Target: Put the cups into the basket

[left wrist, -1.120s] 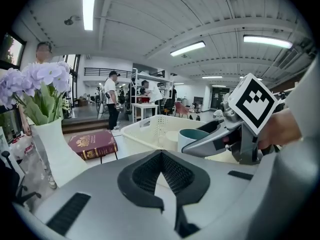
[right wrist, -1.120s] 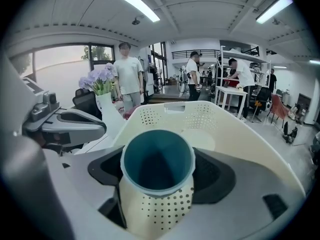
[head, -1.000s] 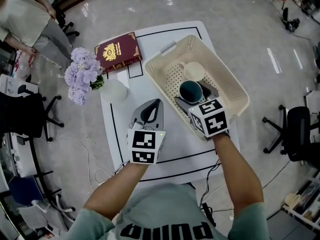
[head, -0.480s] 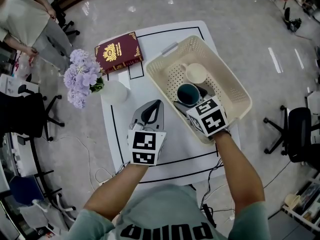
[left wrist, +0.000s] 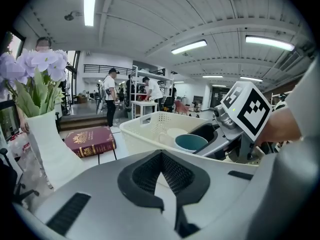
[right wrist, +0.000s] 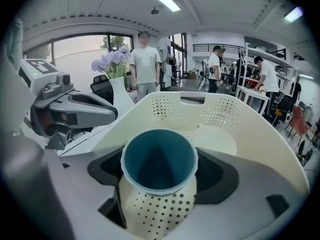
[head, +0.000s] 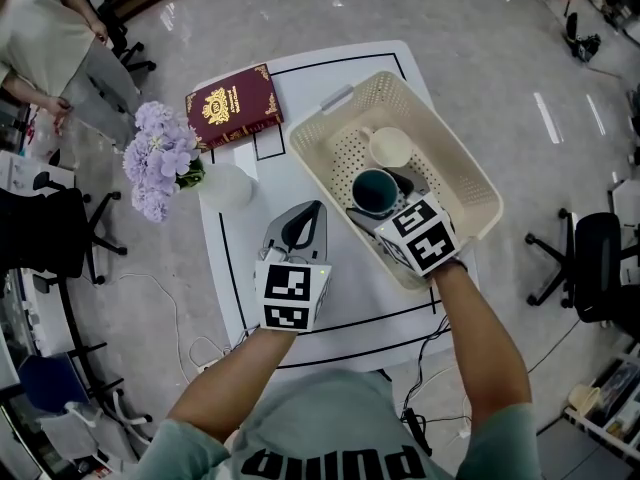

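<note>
A cream perforated basket (head: 470, 173) sits at the table's right side. Inside it lies a cream cup (head: 389, 147) toward the far end. My right gripper (head: 380, 196) reaches in over the basket's near wall, shut on a teal cup (head: 376, 191) that stands upright with its mouth up. In the right gripper view the teal cup (right wrist: 159, 161) fills the space between the jaws, with the cream cup (right wrist: 215, 139) behind it. My left gripper (head: 305, 213) hovers over the white table (head: 240, 258) left of the basket, shut and holding nothing.
A dark red book (head: 232, 103) lies at the table's far left corner. A white vase (head: 228, 183) with purple flowers (head: 160, 153) stands at the left edge. A person (head: 50, 38) stands beyond, and office chairs (head: 590, 268) ring the table.
The right gripper has carried the teal cup slightly left and down into the basket, and the cup now stands upright. The left gripper has not moved.
</note>
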Demonstrator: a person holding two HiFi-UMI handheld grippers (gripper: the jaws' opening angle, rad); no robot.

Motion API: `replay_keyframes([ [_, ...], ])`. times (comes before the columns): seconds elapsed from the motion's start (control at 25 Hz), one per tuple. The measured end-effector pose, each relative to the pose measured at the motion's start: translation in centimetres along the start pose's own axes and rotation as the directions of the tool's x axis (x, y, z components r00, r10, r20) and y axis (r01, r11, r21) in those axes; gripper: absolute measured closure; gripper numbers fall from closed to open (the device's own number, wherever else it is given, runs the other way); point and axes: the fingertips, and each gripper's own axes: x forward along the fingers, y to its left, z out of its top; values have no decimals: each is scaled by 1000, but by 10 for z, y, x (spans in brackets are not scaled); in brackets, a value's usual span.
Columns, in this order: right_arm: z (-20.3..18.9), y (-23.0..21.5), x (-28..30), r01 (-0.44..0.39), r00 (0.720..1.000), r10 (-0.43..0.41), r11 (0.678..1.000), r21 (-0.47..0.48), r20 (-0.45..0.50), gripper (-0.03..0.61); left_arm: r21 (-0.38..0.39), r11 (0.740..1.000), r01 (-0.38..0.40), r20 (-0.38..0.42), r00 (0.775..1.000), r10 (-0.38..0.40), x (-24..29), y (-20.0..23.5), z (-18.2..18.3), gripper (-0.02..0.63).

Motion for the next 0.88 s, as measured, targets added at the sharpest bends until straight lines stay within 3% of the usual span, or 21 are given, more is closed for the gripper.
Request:
replay_keyframes([
  [0.44,-3,0,0,-2,999,0,999,-36,-48,186,2,1000,-3,14,1000,3,-7,2,3,607],
  [0.68,-1,1,-7,1,996,-9,995,-100,-85,186,-1,1000,-3,21,1000,3,-13,2,6,607],
  [0.88,5,0,-18,25,997,-34,992,-127,-66,186,-7,1000,1,30,1000,0,-17,2,8,607],
])
